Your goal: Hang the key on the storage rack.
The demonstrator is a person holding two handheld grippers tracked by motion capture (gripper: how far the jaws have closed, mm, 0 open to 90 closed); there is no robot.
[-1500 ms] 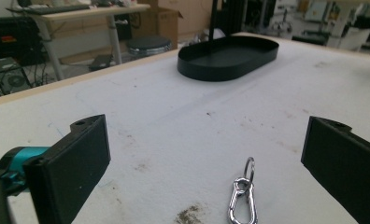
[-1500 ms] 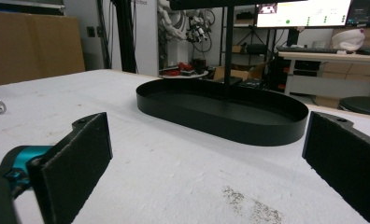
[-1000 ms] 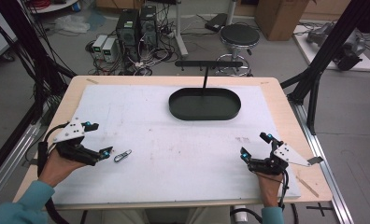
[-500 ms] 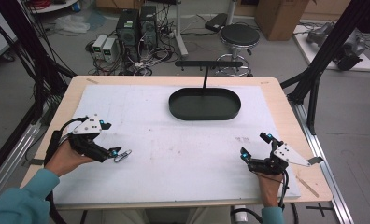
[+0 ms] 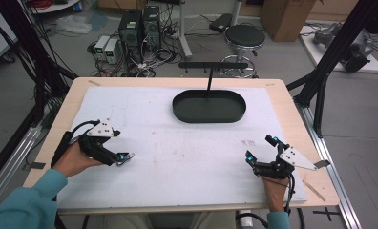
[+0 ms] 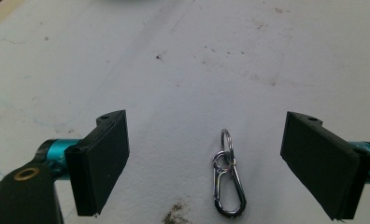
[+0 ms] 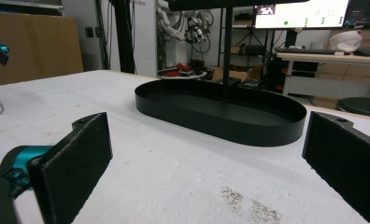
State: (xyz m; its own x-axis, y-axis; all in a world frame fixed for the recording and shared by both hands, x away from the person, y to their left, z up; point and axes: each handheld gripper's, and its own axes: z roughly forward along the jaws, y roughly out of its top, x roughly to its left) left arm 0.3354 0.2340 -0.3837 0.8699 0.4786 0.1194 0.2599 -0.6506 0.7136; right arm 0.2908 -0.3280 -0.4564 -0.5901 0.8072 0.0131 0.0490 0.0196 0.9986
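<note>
Since the earlier frames the left gripper [image 5: 122, 158] has moved in from the table's 9 o'clock edge to the silver carabiner clip [image 6: 226, 175]. The clip lies flat on the white mat [image 5: 187, 143] between the wide-spread jaws, touching neither, at about 8 o'clock from the black oval tray [image 5: 209, 106]. The right gripper [image 5: 259, 151] is unchanged near the 4 o'clock corner, jaws wide and empty, aimed at the tray. Bare mat lies between grippers and tray; the tray sits toward the 12 o'clock edge.
</note>
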